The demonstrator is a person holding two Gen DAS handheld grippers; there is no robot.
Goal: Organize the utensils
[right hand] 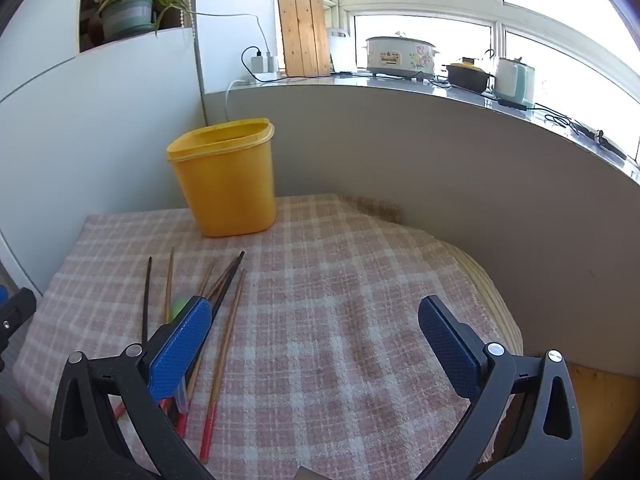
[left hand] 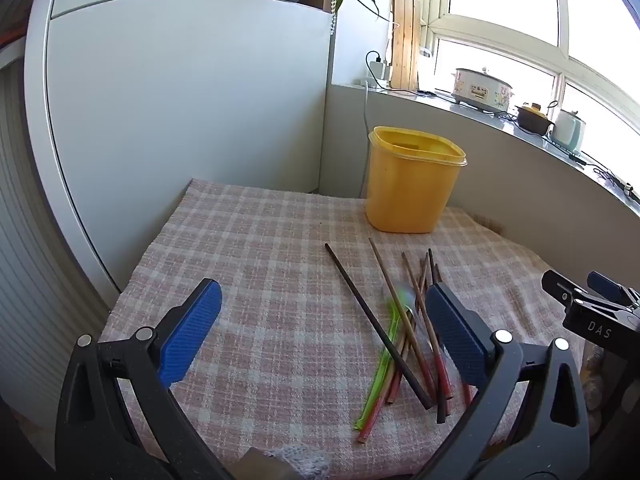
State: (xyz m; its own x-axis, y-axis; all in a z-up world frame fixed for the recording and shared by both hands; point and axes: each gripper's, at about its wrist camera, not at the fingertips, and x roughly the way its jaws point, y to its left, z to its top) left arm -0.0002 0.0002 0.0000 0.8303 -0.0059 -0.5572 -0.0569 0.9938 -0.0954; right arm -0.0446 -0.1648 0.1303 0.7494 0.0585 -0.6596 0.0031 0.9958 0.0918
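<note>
Chopsticks [left hand: 404, 332] lie in a loose pile on the checked cloth [left hand: 248, 280], in front of the yellow bin [left hand: 412, 180]. My left gripper [left hand: 324, 332] hangs over them, jaws wide, empty. My right gripper [right hand: 316, 344] stands just right of the pile, likewise spread and empty.

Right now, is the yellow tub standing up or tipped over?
Standing up. The yellow tub sits flat on the checked cloth with its open rim facing up, no lid on, and the chopsticks lie outside it.

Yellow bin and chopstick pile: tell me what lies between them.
Nothing but bare checked cloth between the yellow bin and the chopsticks; both wrist views show that stretch.
</note>
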